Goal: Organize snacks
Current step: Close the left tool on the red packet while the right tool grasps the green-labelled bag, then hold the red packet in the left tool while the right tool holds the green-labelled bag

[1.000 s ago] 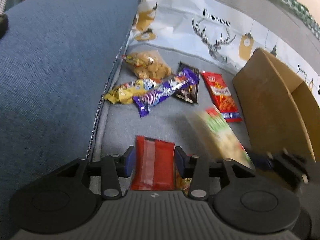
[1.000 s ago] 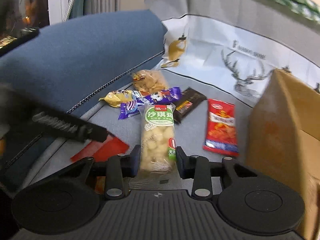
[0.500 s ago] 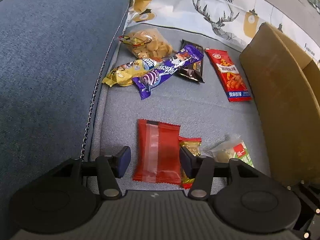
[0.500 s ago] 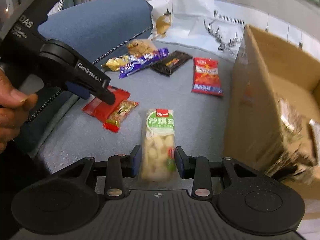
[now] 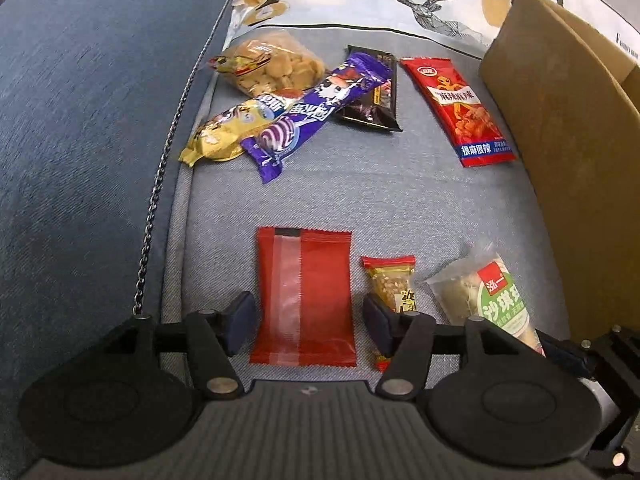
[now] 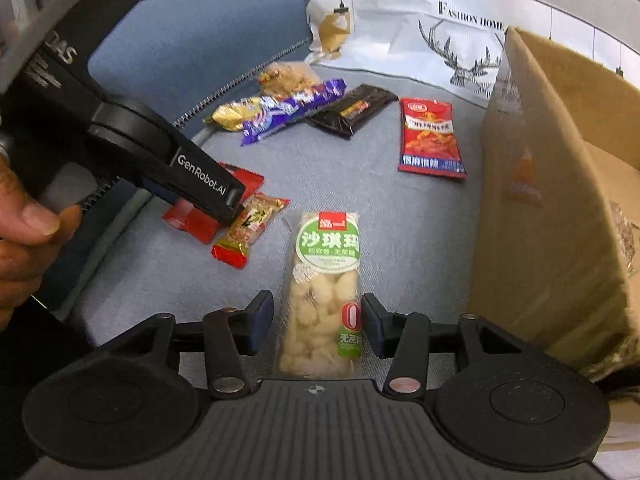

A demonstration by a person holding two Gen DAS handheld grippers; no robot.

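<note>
The flat red packet (image 5: 304,296) lies on the grey-blue seat between the fingers of my left gripper (image 5: 308,322). Its jaws are opening and the pads stand just off the packet's edges. In the right wrist view the clear packet with a green label (image 6: 326,280) lies on the seat inside my right gripper (image 6: 316,322). Those jaws are opening too, and the pads are not squeezing it. A small red-and-gold bar (image 5: 394,284) lies between the two packets. The left gripper (image 6: 234,208) shows from the side, held by a hand (image 6: 24,240).
A pile of snacks lies at the back: a clear cracker bag (image 5: 268,64), a yellow packet (image 5: 224,128), a purple packet (image 5: 316,108), a dark packet (image 5: 372,92) and a red spicy packet (image 5: 460,108). A cardboard box (image 6: 560,160) stands on the right, a blue cushion (image 5: 80,120) on the left.
Both grippers sank toward the seat and widened their jaws. The red packet and the green-labelled packet, gripped before, now rest on the fabric.
</note>
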